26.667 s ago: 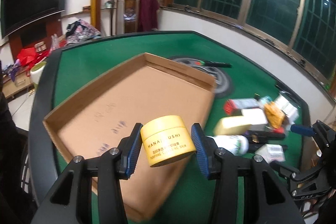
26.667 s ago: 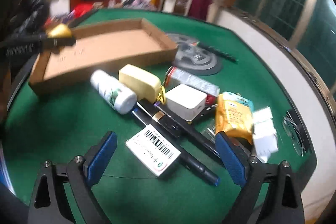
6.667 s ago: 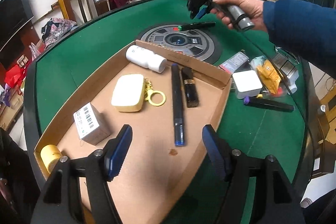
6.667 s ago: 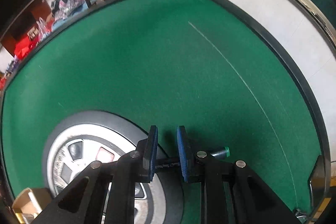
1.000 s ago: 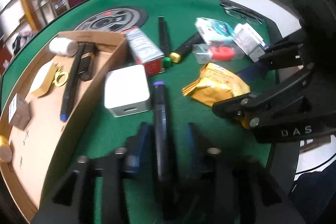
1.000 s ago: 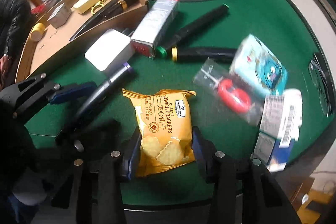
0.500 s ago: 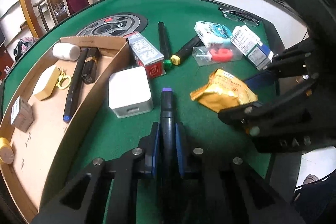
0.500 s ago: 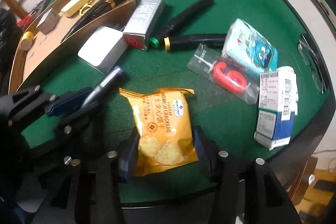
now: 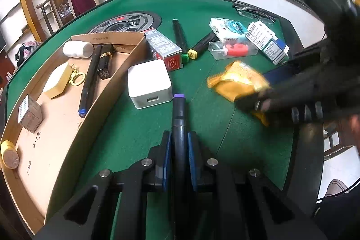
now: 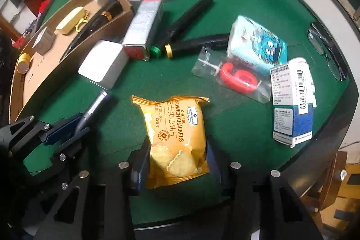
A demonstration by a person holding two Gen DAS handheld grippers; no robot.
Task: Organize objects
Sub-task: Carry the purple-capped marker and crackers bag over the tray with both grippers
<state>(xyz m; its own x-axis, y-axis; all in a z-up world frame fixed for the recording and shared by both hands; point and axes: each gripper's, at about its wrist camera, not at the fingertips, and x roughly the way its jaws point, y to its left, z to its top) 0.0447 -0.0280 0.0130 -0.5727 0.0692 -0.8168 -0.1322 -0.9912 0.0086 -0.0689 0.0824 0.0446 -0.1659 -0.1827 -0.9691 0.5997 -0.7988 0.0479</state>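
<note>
Left gripper (image 9: 178,150) clenched on purple-capped marker (image 9: 179,114), tip toward 12, likely bound for cardboard tray (image 9: 67,125) at 9–10; right gripper (image 10: 176,163) closing around cracker packet (image 10: 174,136), pads at both sides, packet apparently next for tray; white charger (image 9: 149,82) loose at 11.

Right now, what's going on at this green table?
A person is sorting loose items into a cardboard tray. The left gripper is shut on a dark purple-tipped marker. The right gripper is closing around a yellow cracker packet. Several items already lie in the tray; more wait on the felt.
</note>
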